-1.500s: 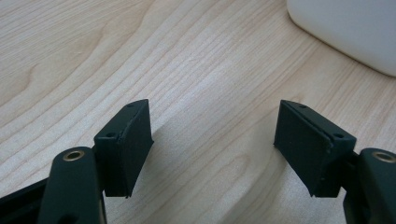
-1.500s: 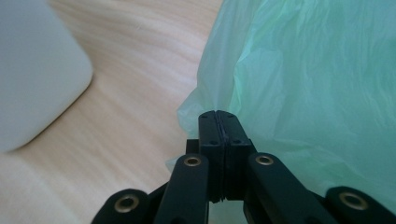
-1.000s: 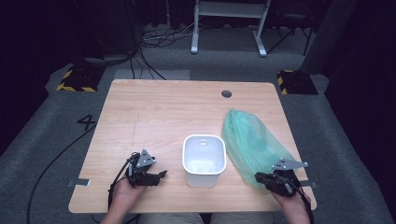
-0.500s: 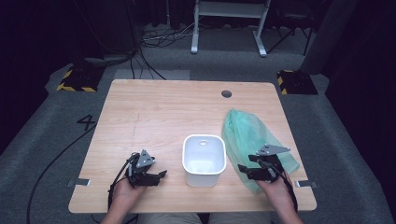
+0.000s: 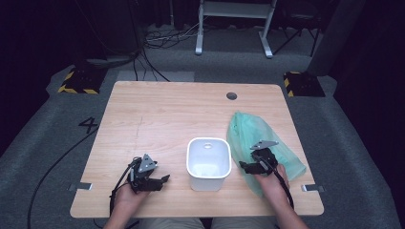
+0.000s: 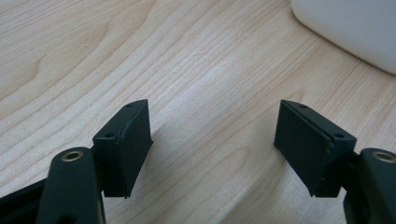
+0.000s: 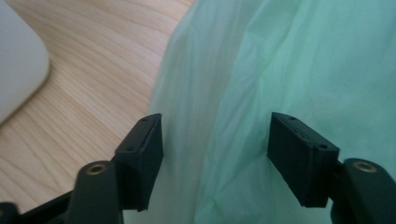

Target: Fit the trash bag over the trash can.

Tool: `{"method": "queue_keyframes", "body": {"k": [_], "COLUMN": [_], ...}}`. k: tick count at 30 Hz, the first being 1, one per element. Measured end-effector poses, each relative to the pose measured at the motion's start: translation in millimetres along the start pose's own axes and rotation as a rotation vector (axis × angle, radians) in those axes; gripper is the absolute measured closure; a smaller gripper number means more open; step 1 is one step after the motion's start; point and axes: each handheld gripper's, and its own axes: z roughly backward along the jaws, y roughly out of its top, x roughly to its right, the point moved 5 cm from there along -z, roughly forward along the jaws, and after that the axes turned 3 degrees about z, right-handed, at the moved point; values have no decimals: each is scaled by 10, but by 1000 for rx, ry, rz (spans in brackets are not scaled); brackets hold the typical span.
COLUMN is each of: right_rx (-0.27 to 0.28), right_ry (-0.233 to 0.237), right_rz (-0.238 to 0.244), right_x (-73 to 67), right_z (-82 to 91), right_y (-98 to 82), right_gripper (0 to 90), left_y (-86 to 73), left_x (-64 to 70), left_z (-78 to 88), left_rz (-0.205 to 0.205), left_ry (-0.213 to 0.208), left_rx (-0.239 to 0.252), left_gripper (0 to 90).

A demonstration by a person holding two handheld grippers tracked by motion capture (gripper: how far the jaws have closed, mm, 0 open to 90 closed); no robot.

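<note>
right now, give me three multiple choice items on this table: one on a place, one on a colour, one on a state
1. Where is the white bin relative to the plastic bag?
A. to its left
B. on top of it
C. behind it

2. What colour is the plastic bag?
A. black
B. green
C. red

3. How do the right gripper jaws stand?
A. shut tight on the bin rim
B. apart over the bag
C. shut on nothing

Answers:
1. A, in the high view the bin sits between the two hands, the bag to its right.
2. B, pale green film.
3. B, the right gripper view shows a wide gap with bag film beyond it.
</note>
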Motion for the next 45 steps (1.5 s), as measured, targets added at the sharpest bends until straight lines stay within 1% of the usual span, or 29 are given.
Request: {"method": "queue_keyframes", "body": {"k": [1, 2, 5, 7, 9, 11, 15, 18, 21, 28, 29, 30, 32, 35, 37, 38, 40, 42, 45], "right_rx": [0, 0, -14, -28, -36, -31, -8, 14, 44, 131, 154, 154, 171, 182, 177, 172, 153, 139, 99], "right_ry": [1, 10, 35, 61, 96, 119, 130, 121, 123, 147, 147, 147, 141, 110, 96, 80, 44, 41, 31], "right_rz": [5, 11, 34, 45, 50, 58, 87, 117, 130, 128, 129, 129, 132, 128, 101, 91, 70, 49, 25], "right_x": [-2, -7, -29, -55, -102, -153, -241, -289, -320, -380, -395, -395, -396, -321, -217, -156, -21, 61, 158], "right_z": [6, 21, 52, 75, 109, 155, 305, 454, 623, 989, 1083, 1083, 1164, 1226, 1217, 1204, 1155, 1099, 978], "right_y": [3, 7, -1, -22, -54, -80, -95, -76, -36, 73, 93, 93, 105, 111, 103, 94, 57, 14, -82], "right_gripper": [475, 575, 782, 865, 898, 900, 900, 900, 900, 900, 899, 899, 899, 899, 900, 900, 900, 899, 899], "left_y": [0, 0, 0, 0, 0, 0, 0, -1, -1, -1, -1, -1, -1, -1, -1, -1, -1, -1, -1], "left_x": [0, 0, 0, 0, 0, 1, 2, 2, 2, 3, 3, 3, 2, 3, 3, 3, 3, 3, 2], "left_z": [1, 0, 0, 0, 0, 0, 0, 1, 1, 0, 0, 0, 1, 0, 0, 0, 1, 0, 0], "left_rz": [0, 0, 0, 0, 0, 1, 1, 2, 2, 3, 3, 3, 3, 3, 3, 3, 3, 3, 3], "left_ry": [0, 0, 0, 0, 0, 0, 1, 2, 2, 2, 2, 2, 2, 2, 2, 2, 2, 2, 2], "left_rx": [-1, 0, 0, 0, 0, 0, 1, 0, 0, 1, 0, 0, 0, 1, 1, 1, 0, 0, 0], "left_gripper": [272, 272, 271, 272, 271, 272, 272, 271, 272, 272, 271, 271, 271, 271, 271, 271, 271, 271, 271]}}
